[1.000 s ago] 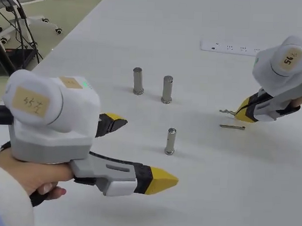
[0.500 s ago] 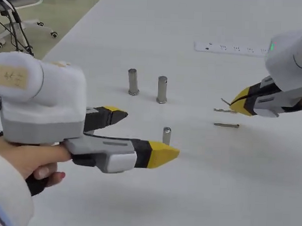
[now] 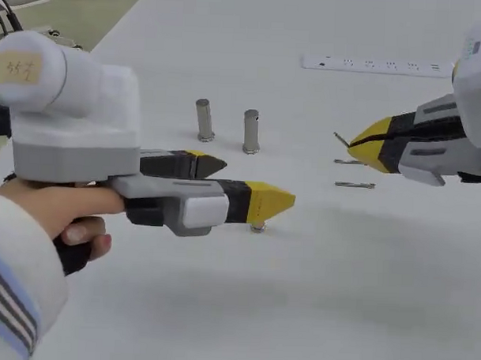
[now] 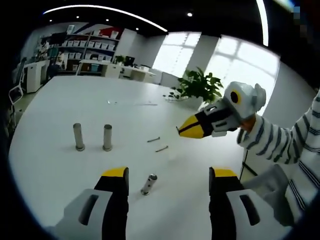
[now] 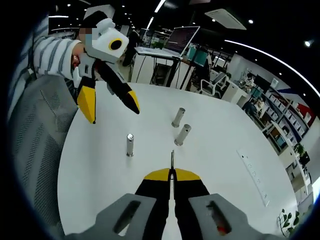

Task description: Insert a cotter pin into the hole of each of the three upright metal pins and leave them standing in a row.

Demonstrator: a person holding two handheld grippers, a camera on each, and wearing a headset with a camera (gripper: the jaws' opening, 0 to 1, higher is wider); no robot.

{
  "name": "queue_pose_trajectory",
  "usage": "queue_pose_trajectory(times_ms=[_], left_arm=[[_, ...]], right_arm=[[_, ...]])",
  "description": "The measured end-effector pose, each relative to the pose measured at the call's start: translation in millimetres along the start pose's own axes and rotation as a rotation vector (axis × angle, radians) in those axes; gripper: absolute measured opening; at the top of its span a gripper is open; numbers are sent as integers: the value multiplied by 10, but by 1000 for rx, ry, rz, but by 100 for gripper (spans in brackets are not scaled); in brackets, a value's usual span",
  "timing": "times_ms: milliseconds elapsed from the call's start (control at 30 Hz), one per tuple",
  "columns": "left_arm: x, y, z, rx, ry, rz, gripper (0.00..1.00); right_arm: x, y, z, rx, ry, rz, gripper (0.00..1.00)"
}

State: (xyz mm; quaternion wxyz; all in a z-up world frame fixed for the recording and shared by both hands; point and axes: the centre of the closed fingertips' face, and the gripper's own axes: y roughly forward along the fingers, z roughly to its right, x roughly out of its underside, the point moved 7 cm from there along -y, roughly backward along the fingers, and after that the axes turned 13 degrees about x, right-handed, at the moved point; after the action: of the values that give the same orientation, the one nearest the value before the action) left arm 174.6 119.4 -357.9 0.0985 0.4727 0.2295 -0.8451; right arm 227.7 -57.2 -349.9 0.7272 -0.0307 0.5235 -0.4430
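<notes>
The cotter pin (image 5: 172, 159) is pinched between the pressed-together jaws of your right gripper (image 5: 171, 172), held in the air well to the right of the near metal pin (image 4: 148, 184) and apart from it. Your left gripper (image 4: 167, 172) has its jaws spread to either side of that pin, touching it with neither as far as the left gripper view shows. The two other metal pins (image 3: 204, 119) (image 3: 251, 131) stand upright side by side beyond it, and two loose cotter pins (image 3: 349, 162) (image 3: 355, 185) lie flat on the table (image 3: 363, 295) to its right. The near metal pin stands free, so an off-centre squeeze from the left jaws, or a push from the cotter pin before it is steadied, would likely topple it. The thin cotter pin could also swivel in the right jaws if its tip misses the hole. Its long axis runs in line with the right jaws, free end forward, aimed past the near metal pin toward the farther pair.
</notes>
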Motion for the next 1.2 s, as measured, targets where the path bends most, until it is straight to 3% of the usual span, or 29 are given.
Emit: queue_pose_trajectory(times_ms=[267, 567, 900, 1200], left_arm=[[-91, 87, 30, 46, 11, -5, 48], [-96, 170, 113, 110, -40, -8, 28], [-63, 235, 228, 157, -133, 0, 14], [-30, 242, 257, 169, -170, -15, 4]], right_arm=[[-138, -87, -210, 10, -34, 68, 0], [-191, -124, -454, -21, -82, 108, 0], [-252, -189, -575, -25, -136, 143, 0], [-272, -191, -604, -28, -154, 144, 0]])
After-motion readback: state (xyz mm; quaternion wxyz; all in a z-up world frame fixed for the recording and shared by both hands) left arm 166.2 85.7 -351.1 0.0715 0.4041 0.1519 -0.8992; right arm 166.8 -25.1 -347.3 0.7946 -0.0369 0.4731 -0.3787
